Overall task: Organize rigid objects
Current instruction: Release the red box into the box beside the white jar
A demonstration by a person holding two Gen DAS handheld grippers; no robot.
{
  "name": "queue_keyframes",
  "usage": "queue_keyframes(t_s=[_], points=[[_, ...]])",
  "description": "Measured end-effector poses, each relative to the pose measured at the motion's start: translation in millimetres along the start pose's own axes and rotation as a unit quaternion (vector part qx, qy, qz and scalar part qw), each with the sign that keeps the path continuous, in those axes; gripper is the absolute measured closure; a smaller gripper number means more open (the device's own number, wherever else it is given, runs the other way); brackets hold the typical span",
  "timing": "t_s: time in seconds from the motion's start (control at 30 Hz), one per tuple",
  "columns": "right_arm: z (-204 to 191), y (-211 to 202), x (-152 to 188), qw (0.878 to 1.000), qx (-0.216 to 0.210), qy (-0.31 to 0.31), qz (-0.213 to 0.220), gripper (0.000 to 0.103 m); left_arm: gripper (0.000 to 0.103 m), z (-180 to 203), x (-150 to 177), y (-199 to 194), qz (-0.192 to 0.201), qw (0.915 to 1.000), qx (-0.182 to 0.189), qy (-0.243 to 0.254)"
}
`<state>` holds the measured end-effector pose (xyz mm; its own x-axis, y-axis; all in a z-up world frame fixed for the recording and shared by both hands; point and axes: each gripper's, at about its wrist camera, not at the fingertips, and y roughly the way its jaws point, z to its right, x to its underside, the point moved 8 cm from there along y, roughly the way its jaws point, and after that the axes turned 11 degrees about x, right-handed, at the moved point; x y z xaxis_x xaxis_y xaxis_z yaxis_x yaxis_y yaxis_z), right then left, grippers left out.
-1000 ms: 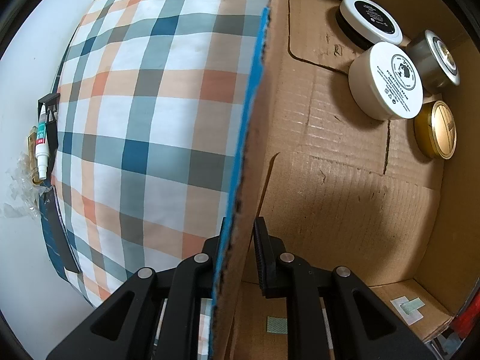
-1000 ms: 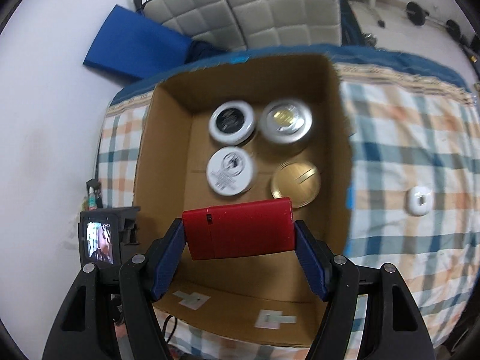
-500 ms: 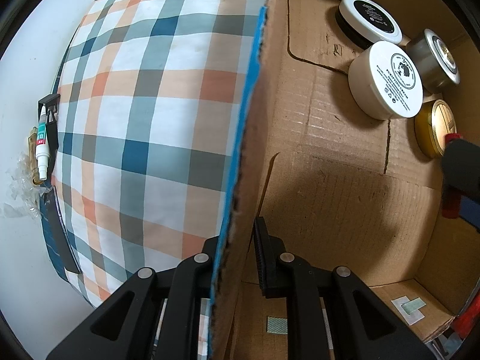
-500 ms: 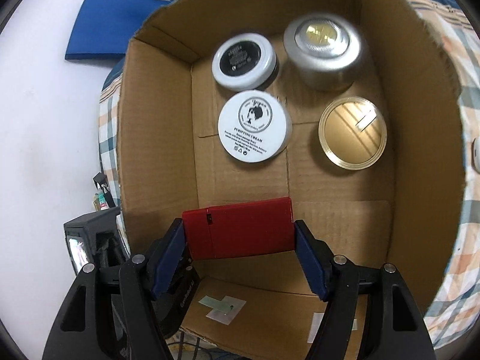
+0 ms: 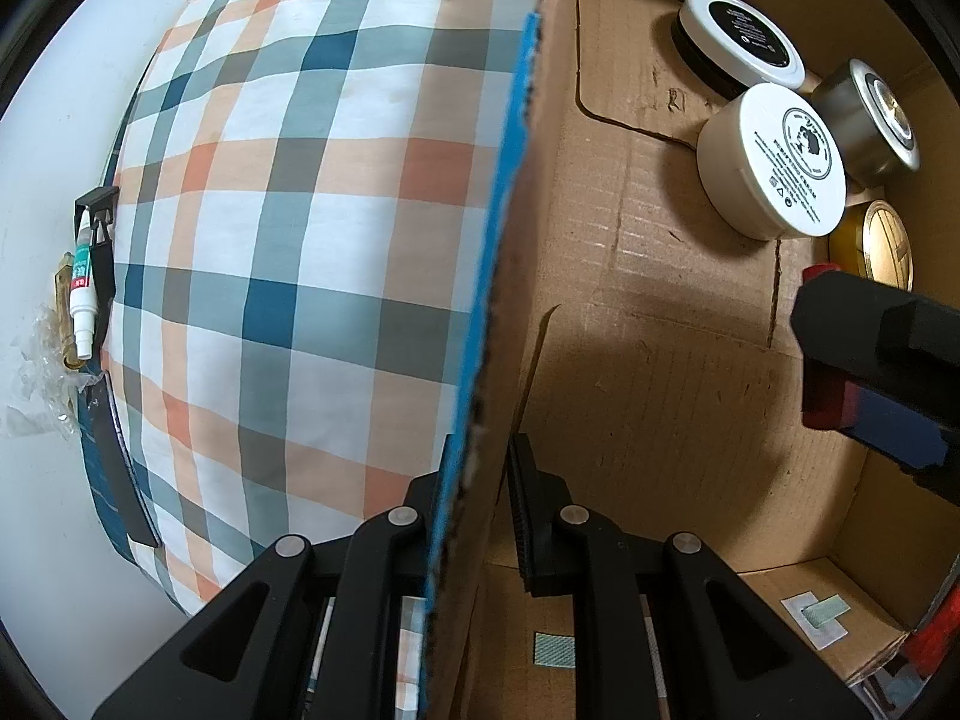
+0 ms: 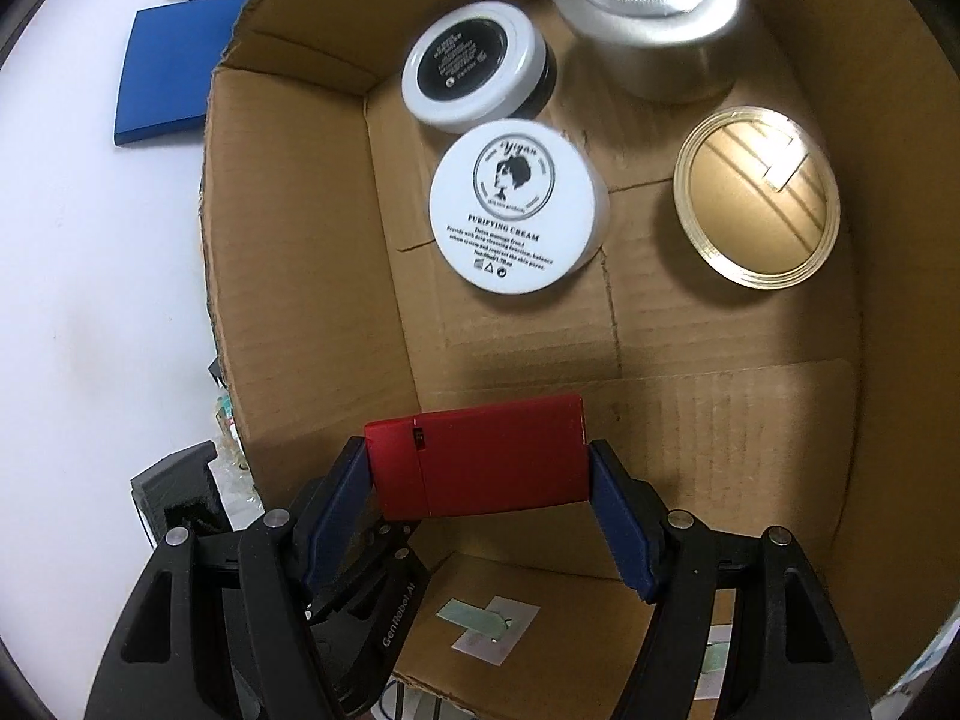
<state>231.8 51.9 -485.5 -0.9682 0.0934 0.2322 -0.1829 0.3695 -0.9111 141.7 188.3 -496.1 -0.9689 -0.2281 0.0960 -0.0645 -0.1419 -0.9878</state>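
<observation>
A slim red rectangular case [image 6: 480,456] — rigid, with a seam and small catch near one end — is held crosswise inside the cardboard box [image 6: 300,240], above the bare near part of the floor. The right gripper [image 6: 477,480] pinches it by its two short ends, blue pads flat against them; in the left wrist view only one red end shows beside the black finger at the box's right side. Judged from its thin, hard-edged form, the case is probably light and stiff, with a smooth, possibly slippery finish; an end-to-end hold suits it, though pressure near the seam could perhaps spring the lid. Beyond it, at the far end of the box, stand four round containers: a white cream jar [image 6: 516,204] labelled "purifying cream", a black-topped jar with a white rim [image 6: 471,66] just behind it, a silver tin [image 6: 648,12] and a low gold tin [image 6: 756,198] to the right. The left gripper [image 5: 474,504] is pressed together on the box's left wall, one finger outside and one inside — evidently steadying the carton. Outside, the box rests on a plaid cloth [image 5: 288,192]; a blue folder [image 6: 168,66] lies on the white surface further off.
</observation>
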Motion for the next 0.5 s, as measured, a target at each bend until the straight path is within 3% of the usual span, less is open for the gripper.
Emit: queue_keyframes(t_s=[0.17,0.37,0.5], points=[[-1.1,11.7,1.7,1.0,-0.007,0.004,-0.017,0.027,0.091,-1.1,0.0,-0.1,0.0,1.0,-0.002,0.001],[5.1,19.0,7.1,1.0,0.001,0.003,-0.027,0.014,0.091,-2.4,0.7,-0.7,0.001,1.0,-0.002,0.0],[10.9,7.5,7.6,0.999,0.028,-0.014,-0.005,0.005,0.091,-0.4,1.0,-0.8,0.002,1.0,-0.005,0.001]])
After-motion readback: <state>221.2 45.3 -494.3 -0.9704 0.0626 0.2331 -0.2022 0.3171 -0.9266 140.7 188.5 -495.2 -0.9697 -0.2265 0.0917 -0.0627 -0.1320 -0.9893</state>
